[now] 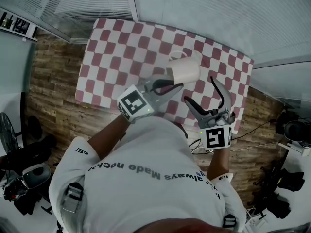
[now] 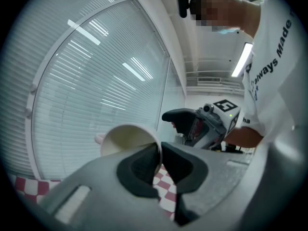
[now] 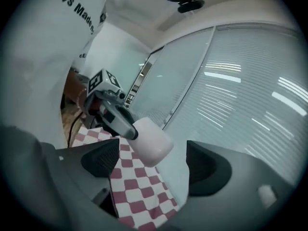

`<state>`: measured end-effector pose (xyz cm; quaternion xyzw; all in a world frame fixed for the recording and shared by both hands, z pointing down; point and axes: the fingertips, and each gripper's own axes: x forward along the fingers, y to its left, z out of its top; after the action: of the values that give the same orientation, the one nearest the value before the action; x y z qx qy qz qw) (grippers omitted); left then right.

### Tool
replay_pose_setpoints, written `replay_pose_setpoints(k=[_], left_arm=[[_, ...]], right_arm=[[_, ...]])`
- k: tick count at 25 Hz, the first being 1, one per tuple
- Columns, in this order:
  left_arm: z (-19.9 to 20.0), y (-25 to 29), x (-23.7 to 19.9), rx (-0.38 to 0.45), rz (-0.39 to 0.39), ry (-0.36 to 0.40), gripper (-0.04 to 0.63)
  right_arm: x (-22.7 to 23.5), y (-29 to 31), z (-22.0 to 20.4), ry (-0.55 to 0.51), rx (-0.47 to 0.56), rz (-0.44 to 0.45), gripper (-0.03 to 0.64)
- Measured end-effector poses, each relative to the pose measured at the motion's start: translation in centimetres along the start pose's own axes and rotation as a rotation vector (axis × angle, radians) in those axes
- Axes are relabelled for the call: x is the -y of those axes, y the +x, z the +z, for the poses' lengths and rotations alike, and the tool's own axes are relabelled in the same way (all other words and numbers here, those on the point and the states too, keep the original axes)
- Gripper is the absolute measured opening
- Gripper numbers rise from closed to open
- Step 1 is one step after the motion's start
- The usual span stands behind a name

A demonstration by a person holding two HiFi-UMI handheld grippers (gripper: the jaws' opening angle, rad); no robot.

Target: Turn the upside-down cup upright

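Note:
A white cup (image 1: 185, 69) hangs on its side above the checkered table (image 1: 116, 47). My left gripper (image 1: 171, 85) is shut on its rim. In the left gripper view the cup (image 2: 126, 139) turns its open mouth toward the camera, and its wall is pinched between the dark pads (image 2: 144, 166) of the left gripper (image 2: 159, 160). My right gripper (image 1: 199, 90) stands open just right of the cup, holding nothing. In the right gripper view the cup (image 3: 153, 141) floats ahead of the right gripper (image 3: 156, 163), between its spread pads (image 3: 206, 167) but clear of them, with the left gripper (image 3: 113, 113) behind it.
The red-and-white checkered cloth (image 3: 139, 191) covers the whole table. Windows with blinds (image 1: 204, 13) run along the far side. Wooden floor (image 1: 51, 96) lies to the left. A cable (image 1: 252, 130) trails off the table's right corner, and dark equipment (image 1: 286, 183) stands on the floor.

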<state>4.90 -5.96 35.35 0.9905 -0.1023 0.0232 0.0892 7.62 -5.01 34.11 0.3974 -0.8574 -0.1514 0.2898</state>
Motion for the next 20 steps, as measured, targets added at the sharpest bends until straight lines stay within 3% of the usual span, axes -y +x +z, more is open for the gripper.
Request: replay_pose_setpoints(k=[5, 9, 20], left_arm=[[0.2, 0.0, 0.0, -0.004, -0.002, -0.001, 0.023], [0.2, 0.3, 0.3, -0.008, -0.009, -0.001, 0.023], [0.1, 1.3, 2.4, -0.022, -0.062, 0.013, 0.023]], right_arm=[[0.0, 0.9, -0.9, -0.231, -0.134, -0.049, 0.449], [0.0, 1.5, -1.6, -0.346, -0.224, -0.076, 0.46], [-0.4, 3.4, -2.6, -0.426, -0.306, -0.08, 0.483]])
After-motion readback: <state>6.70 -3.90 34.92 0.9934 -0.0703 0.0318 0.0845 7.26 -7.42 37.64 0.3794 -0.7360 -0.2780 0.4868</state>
